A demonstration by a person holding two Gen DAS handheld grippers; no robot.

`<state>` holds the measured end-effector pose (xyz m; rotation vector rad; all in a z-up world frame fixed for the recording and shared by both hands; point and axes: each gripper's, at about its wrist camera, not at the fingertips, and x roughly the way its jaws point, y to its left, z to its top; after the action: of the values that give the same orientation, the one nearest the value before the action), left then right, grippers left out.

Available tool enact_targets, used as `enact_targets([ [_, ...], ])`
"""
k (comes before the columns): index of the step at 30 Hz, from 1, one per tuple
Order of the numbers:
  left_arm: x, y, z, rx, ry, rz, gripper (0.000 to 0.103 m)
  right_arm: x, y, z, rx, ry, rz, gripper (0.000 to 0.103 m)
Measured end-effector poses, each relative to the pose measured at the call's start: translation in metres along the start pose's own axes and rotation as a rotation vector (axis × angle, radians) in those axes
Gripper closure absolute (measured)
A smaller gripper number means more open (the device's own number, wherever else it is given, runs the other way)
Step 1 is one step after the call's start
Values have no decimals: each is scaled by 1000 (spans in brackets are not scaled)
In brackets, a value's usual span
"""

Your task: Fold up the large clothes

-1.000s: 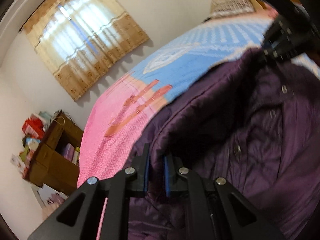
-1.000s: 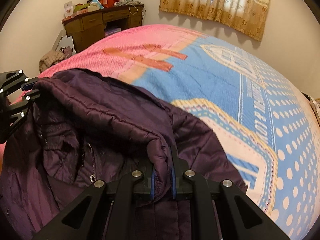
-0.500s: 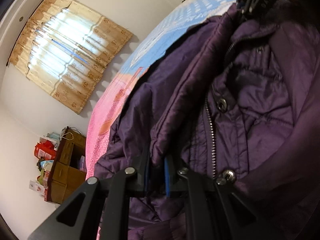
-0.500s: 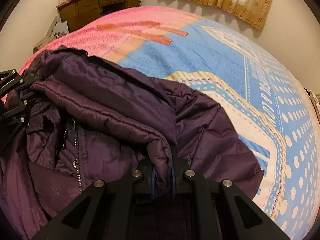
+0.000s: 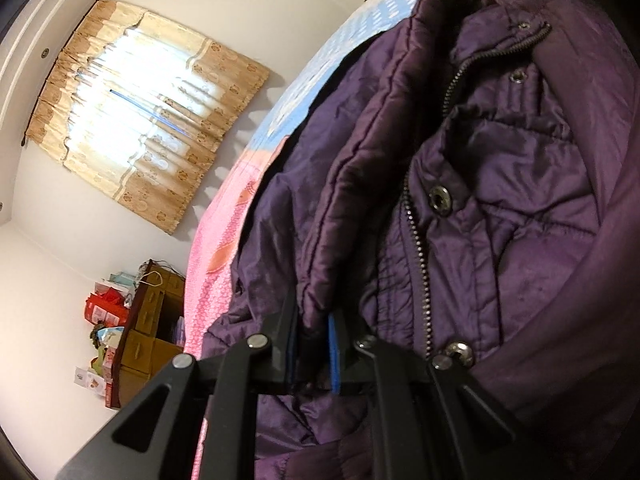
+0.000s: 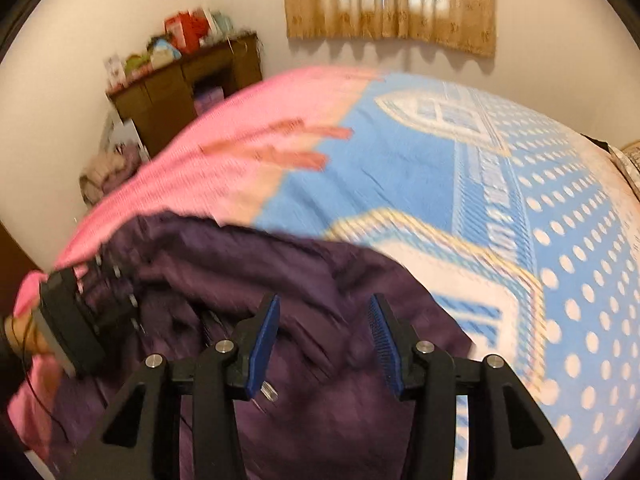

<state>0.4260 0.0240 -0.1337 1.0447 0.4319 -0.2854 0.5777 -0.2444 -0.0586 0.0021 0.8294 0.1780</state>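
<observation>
Item: 1 purple jacket (image 5: 500,208), heaped on the bed (image 6: 420,168) at its pink end.
Left gripper (image 5: 314,344): clamped on a jacket edge.
Right gripper (image 6: 324,344): jaws have just been opening, nothing between them, above the jacket.
Step, judged: fold laid, right side released.
Next: left release, then regrip for the following fold.

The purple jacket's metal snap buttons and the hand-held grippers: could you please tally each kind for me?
Snap buttons on the purple jacket, left wrist view: 4, e.g.
Hand-held grippers: 2, left hand-held gripper, right hand-held gripper
Jackets: 1
Total: 7
</observation>
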Motion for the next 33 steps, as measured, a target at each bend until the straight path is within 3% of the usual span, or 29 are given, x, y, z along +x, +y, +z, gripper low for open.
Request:
enact_targets([
  [4,-21,16,6,-38,-15,1,81,50,24,5,-5,49,-6,56],
  [6,-46,36,10,-122,-61,-42,72,72,31,-1,-4,71,-9,56],
  [7,-58,46,12,-155,-90,-43,63,78,32,-6,-2,74,-12,56],
  [8,-68,56,14,-193,-117,-39,46,81,33,-12,-5,73,-16,56],
  [10,-83,82,24,-307,-162,-25,23,86,36,-21,-24,70,-27,56],
  [12,-78,99,37,-420,-161,-32,21,86,34,-27,-17,54,-25,56],
  [14,-56,100,48,-481,-109,-63,21,85,30,-29,-1,44,-14,56],
  [18,9,74,51,-552,85,-116,21,90,27,-35,6,33,-7,55],
  [21,37,53,34,-565,188,-156,21,93,23,-38,21,27,8,55],
  [33,52,50,23,-642,208,-178,11,108,21,-39,28,24,6,55],
])
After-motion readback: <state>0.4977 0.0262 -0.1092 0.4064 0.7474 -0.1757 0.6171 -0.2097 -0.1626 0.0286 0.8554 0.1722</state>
